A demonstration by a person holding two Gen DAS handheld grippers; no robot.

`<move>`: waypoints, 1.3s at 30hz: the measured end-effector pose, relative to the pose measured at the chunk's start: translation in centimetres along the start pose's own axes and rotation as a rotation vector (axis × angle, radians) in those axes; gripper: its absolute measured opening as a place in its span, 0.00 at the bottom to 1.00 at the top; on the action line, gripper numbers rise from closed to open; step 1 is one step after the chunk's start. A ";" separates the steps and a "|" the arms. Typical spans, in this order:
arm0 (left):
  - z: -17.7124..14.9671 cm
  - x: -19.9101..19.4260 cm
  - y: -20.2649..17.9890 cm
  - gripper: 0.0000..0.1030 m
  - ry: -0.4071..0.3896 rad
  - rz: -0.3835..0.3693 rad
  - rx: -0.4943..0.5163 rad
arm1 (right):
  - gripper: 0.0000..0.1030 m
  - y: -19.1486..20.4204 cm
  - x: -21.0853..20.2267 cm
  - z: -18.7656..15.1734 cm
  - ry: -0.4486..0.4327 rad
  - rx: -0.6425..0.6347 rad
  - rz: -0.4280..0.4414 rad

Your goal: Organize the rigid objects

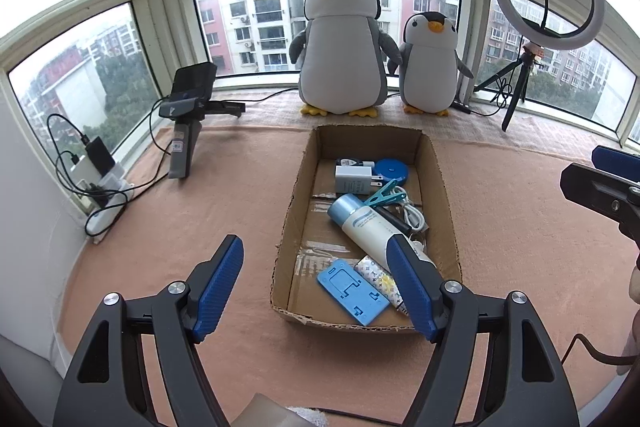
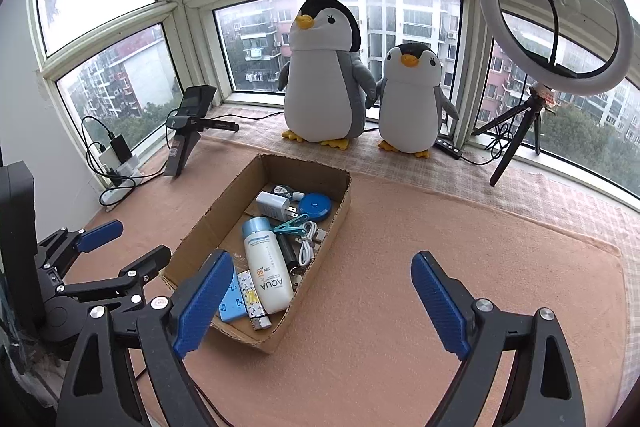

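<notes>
Blue ribbed pads frame both my views: my left tongs (image 1: 316, 287) hang spread wide and empty over the near end of the box, and my right tongs (image 2: 324, 303) are just as wide and empty beside its right wall. Nearest in the cardboard box (image 1: 288, 227) lies a flat blue phone stand (image 1: 353, 291), stiff and light I judge, best pinched across its thin edges since it lies flat on the bottom. Touching it is a small patterned lighter (image 2: 253, 301), hard and likely slick. Next comes the sunscreen bottle (image 2: 266, 269), lying on its side, the bulkiest piece; its smooth round body could roll or slip, so I would clamp it across the middle. Beside it sit a teal clothes peg (image 1: 382, 195), a coiled white cable (image 1: 412, 213) that would flop, and a dark cylinder I cannot identify. At the far end rest a white plug charger (image 1: 354, 179), boxy and easy to grip by its flat sides, and a round blue tape measure (image 1: 393, 171). Beyond the box, on the sill, stand two plush penguins (image 1: 342, 43).
</notes>
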State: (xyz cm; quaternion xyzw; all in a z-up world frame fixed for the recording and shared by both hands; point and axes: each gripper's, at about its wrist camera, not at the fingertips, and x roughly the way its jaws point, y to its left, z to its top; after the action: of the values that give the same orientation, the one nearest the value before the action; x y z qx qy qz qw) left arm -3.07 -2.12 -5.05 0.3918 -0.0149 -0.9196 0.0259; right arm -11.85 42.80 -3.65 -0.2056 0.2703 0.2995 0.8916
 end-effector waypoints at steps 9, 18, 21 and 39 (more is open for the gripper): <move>0.2 -1.6 -0.8 0.77 -0.024 -0.008 0.013 | 0.88 -0.7 -1.3 -1.6 -0.014 0.020 -0.066; 0.0 -1.6 -1.1 0.77 -0.014 -0.017 0.019 | 0.88 -1.0 -0.7 -2.1 0.005 0.036 -0.066; 0.0 -1.6 -1.0 0.77 -0.012 -0.016 0.016 | 0.88 -1.0 -0.7 -2.1 0.007 0.033 -0.071; -0.1 -1.7 -1.0 0.77 -0.012 -0.015 0.012 | 0.88 -1.1 -0.7 -2.3 0.020 0.027 -0.064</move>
State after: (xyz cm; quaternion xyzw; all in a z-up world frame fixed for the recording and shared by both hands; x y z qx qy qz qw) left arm -1.90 -1.02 -3.94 0.3867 -0.0176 -0.9219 0.0165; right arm -12.39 40.47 -4.80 -0.2049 0.2766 0.2650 0.9007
